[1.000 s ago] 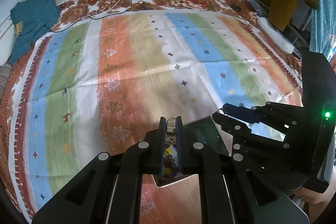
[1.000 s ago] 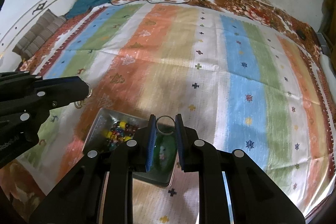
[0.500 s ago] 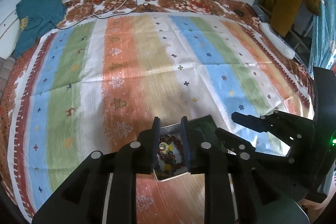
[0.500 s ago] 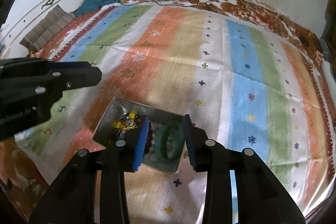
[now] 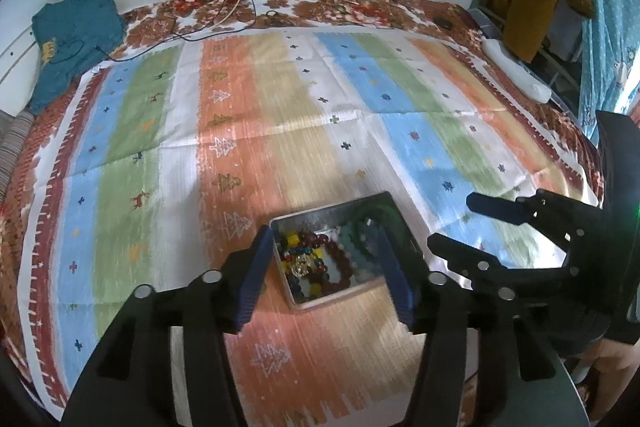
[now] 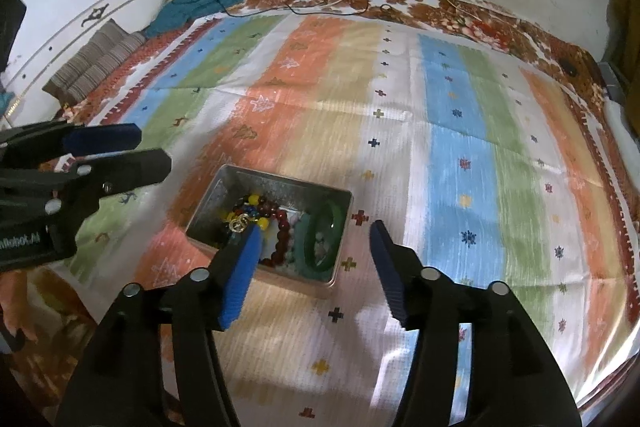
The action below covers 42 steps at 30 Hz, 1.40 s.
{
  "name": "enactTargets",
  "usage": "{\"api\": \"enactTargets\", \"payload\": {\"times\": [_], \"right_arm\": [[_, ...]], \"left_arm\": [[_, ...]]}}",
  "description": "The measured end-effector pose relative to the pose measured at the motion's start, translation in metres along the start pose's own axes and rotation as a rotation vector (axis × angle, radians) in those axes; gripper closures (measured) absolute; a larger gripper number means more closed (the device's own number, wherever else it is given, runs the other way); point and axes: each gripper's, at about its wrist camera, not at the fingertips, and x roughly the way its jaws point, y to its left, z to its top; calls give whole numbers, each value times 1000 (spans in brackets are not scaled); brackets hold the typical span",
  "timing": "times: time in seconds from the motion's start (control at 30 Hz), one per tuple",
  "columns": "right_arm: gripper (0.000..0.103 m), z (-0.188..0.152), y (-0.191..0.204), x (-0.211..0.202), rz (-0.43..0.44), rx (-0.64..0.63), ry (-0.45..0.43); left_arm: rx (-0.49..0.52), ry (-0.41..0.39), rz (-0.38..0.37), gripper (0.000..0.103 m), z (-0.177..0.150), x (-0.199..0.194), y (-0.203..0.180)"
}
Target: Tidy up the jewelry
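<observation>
Left wrist view is showing the left claw [image 5: 324, 267] spreading its jaws over the metal tin [image 5: 340, 217], gripping nothing now; a second ago it was clenched on a small gold ornament, which is now lying among the beads [image 5: 304, 263] inside. The right claw [image 6: 314, 259] is likewise opening, empty, where before it was pinching a ring. Both pieces are probably delivered, so these drops look finished. The tin is sitting on the striped bedspread [image 6: 460, 155] just below both claws, with the green bangle [image 6: 324, 235] resting against its right wall.
</observation>
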Motion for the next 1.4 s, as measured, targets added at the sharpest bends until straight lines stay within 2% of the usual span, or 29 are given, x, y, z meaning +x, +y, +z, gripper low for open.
{"api": "enactTargets", "payload": {"times": [0.17, 0.4, 0.63, 0.7, 0.77, 0.97, 1.07, 1.4], "right_arm": [[34, -7, -3, -11, 17, 13, -19], [26, -20, -2, -23, 20, 4, -35], [17, -25, -1, -31, 22, -1, -48], [14, -27, 0, -35, 23, -6, -58], [11, -30, 1, -40, 30, -5, -71], [5, -38, 0, -53, 43, 11, -106], [5, -40, 0, -56, 41, 13, -119], [5, -40, 4, -57, 18, 0, -115]], "left_arm": [[10, -12, -14, 36, -13, -12, -4], [31, -32, -5, 24, -30, -24, -9], [34, -47, 8, 17, -38, -31, -9], [37, -55, 16, 9, -42, -35, -10], [42, -62, 29, 6, -46, -38, -11], [42, -75, 50, 6, -54, -44, -12], [30, -75, 42, 6, -55, -44, -11], [29, -98, 81, 6, -57, -48, -11]]}}
